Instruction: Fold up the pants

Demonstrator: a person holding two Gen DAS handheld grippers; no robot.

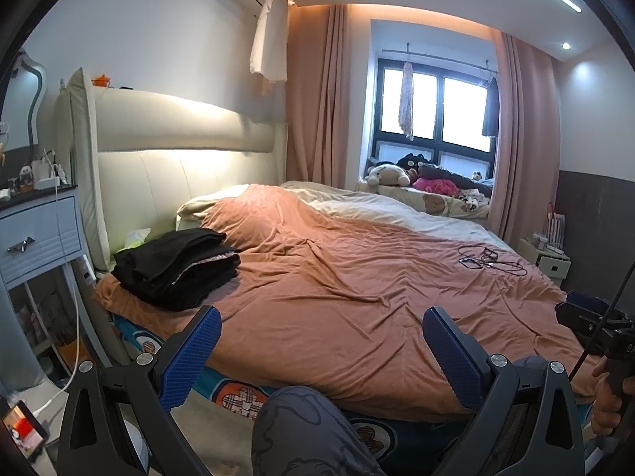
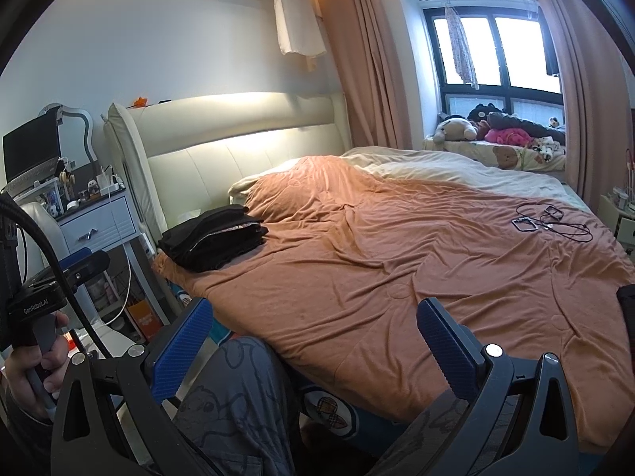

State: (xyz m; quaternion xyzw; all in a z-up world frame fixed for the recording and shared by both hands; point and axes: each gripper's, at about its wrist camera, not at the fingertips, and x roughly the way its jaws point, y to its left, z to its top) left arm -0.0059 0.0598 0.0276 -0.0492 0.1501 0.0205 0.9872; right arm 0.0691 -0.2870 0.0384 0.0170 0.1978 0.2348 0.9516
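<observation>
A stack of folded black pants lies on the left side of the bed near the headboard; it also shows in the right wrist view. My left gripper is open and empty, held at the near edge of the bed, well short of the stack. My right gripper is open and empty, also at the near edge. A dark garment edge shows at the far right of the right wrist view.
The orange blanket covers the bed. A phone and cables lie at its right side. A blue nightstand stands left of the bed. My knee in grey pajamas is below the grippers. Stuffed toys sit on the window seat.
</observation>
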